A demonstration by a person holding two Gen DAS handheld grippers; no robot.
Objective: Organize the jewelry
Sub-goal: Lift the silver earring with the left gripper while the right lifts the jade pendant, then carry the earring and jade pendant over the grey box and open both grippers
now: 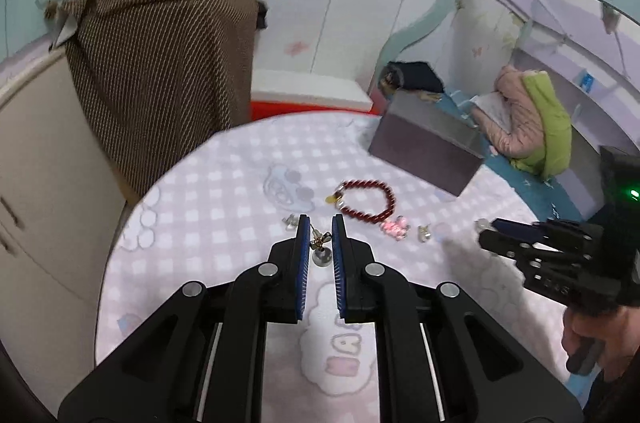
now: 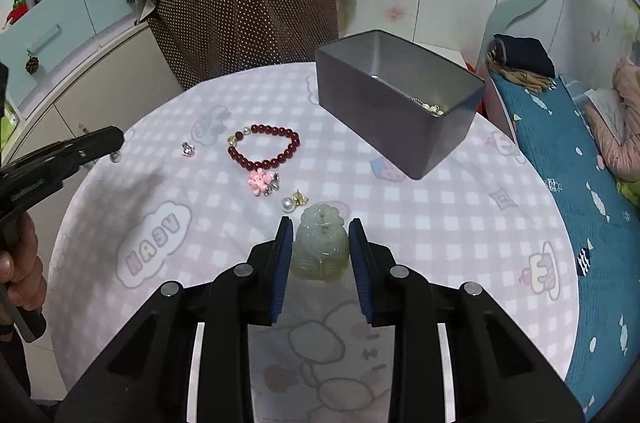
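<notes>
Right gripper (image 2: 320,235) is framing a jade pendant (image 2: 319,243), jaws wide around it.
Only the right view is showing jewelry inside the tin (image 2: 400,103); left gripper (image 1: 321,229) is sitting narrow around a pearl earring (image 1: 322,249).

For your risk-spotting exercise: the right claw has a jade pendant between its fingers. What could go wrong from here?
1. The jade pendant sits between the right claw fingers, but contact is unclear; it could slip on lifting.
2. A pearl earring lies just ahead of the pendant and could get knocked.
3. The grey tin stands near the table edge; a bump while dropping might shove it off.
</notes>
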